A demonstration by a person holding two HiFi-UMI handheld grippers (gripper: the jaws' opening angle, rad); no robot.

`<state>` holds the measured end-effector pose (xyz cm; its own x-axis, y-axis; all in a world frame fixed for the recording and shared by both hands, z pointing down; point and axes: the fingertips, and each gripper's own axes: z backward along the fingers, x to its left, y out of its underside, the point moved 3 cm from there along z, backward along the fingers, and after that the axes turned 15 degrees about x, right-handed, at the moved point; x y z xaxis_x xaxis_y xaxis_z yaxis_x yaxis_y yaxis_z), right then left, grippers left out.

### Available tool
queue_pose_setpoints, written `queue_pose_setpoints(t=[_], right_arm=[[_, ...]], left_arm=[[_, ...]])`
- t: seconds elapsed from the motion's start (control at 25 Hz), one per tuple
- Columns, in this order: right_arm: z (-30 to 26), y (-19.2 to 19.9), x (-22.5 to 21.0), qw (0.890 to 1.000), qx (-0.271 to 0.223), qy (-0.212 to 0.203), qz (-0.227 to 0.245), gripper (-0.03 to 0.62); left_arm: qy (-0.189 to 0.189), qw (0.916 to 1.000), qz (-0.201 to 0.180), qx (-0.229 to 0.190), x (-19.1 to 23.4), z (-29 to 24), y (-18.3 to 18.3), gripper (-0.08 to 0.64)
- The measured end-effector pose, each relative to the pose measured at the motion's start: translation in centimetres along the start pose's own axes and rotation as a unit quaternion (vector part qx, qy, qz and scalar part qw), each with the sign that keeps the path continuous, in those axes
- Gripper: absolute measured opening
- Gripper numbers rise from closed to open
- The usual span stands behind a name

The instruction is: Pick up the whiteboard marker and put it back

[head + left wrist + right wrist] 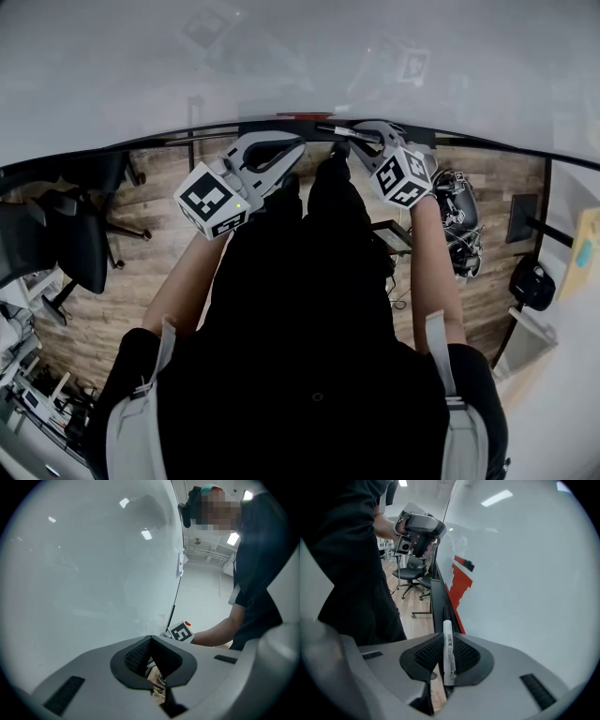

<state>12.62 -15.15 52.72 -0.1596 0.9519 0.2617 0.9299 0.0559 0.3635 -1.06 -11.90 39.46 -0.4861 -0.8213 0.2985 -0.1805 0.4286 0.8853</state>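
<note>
Marker held by the whiteboard

The right gripper has its fingers squeezed tight on the white whiteboard marker. The marker's dark end points along the black ledge at the bottom of the whiteboard. The left gripper is close to the board, with its fingers pressed together and nothing in them.

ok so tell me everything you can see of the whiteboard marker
The whiteboard marker is slim and white, with black print along its barrel. Its far end looks dark, probably a cap. The right gripper is shut on its middle, ribbed black pads pressing both sides. It points away along the whiteboard's bottom edge, over the dark tray. Whether it touches the tray can't be told.
</note>
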Motion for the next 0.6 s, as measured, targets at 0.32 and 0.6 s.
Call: queue_pose_setpoints(t=[0.32, 0.6], right_arm=[[0.09, -0.24, 0.0, 1.0, -0.005, -0.003, -0.007, 0.072], [0.6, -0.43, 0.01, 1.0, -0.017, -0.002, -0.017, 0.072]], left_arm=[[-0.001, 1.0, 0.003, 0.0, 0.1, 0.3, -0.2, 0.012], [0.003, 1.0, -0.003, -0.002, -0.04, 0.21, 0.01, 0.012]])
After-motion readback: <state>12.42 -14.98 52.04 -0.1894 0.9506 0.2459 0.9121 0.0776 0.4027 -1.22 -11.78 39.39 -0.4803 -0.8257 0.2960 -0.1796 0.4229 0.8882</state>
